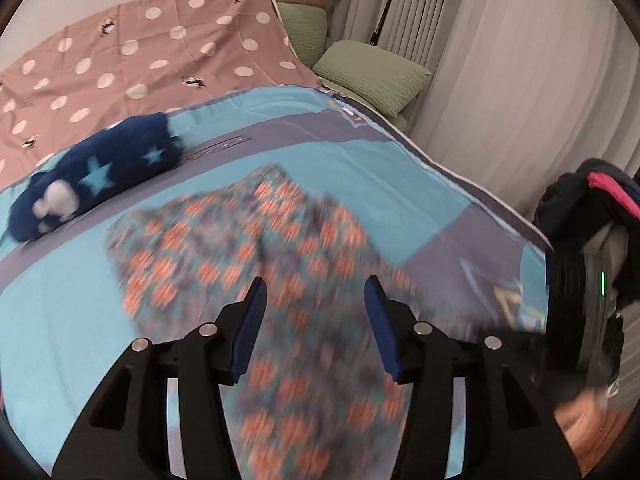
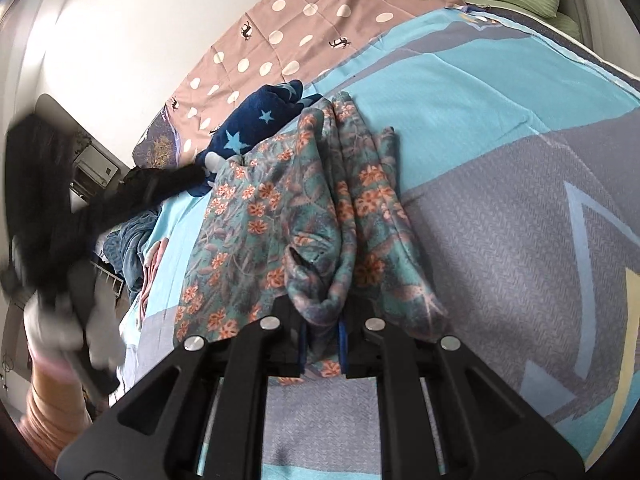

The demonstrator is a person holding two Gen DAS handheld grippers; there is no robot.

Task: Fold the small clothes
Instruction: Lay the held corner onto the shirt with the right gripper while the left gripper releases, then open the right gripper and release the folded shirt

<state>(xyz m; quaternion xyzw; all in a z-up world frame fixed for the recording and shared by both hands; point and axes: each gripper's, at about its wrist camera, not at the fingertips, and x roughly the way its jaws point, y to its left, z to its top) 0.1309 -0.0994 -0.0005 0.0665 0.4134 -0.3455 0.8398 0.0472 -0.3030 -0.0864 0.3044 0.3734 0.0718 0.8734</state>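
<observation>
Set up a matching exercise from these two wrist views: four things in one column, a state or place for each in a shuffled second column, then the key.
Column 1:
1. left gripper
2. right gripper
3. navy star garment
4. green pillows

Column 2:
A. at the head of the bed, by the curtain
B. clamped on a bunched fold of the floral garment
C. open, hovering over cloth
D. lying rolled up beyond the floral piece, near the polka-dot sheet

Pairs: 1-C, 2-B, 3-D, 4-A

Soft even light; left view motion-blurred, perhaps hiding detail; edges fisheye-warped.
</observation>
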